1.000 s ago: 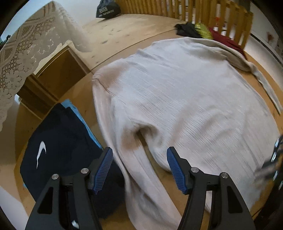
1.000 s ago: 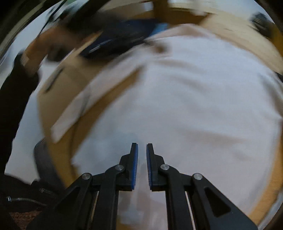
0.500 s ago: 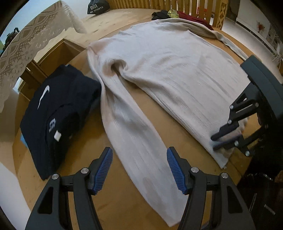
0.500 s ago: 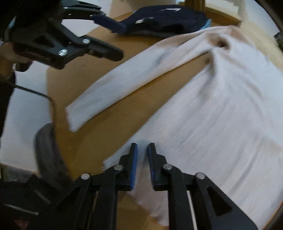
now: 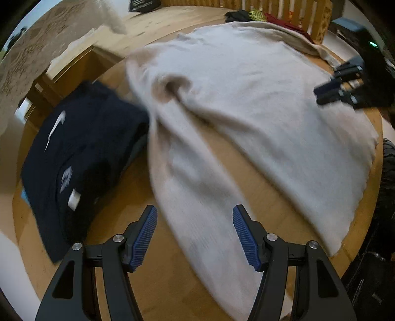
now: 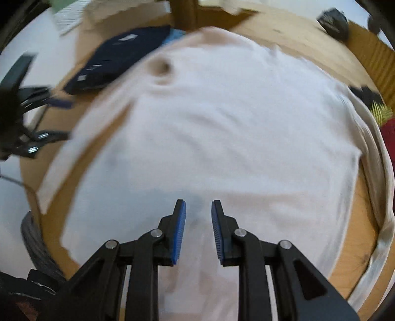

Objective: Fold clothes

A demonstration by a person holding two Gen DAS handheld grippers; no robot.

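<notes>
Wooden and round, the table carries a pale cream long-sleeved sweater spread flat across most of its top, the hem lying along the near edge in the right wrist view. One sleeve runs out from the armpit fold towards the near edge, lying flat on the wood. The other sleeve trails along the right-hand edge in the right wrist view. Just beside the first sleeve's shoulder, a folded navy garment with a white swoosh sits at the left edge of the table, with a sliver of light blue fabric showing beneath it. At the far edge, by a wooden slatted railing, lies a small heap of black, yellow and dark red clothes. A lace-patterned cloth hangs at the upper left, and a dark bag rests on the wooden floor beyond.

Above the sleeve hovers the left gripper, its blue-padded jaws standing well apart with nothing clamped between them. Over the body of the sweater near the hem, the right gripper shows its jaws parted by a narrow gap, with cloth visible below but not pinched. Both views are blurred.
</notes>
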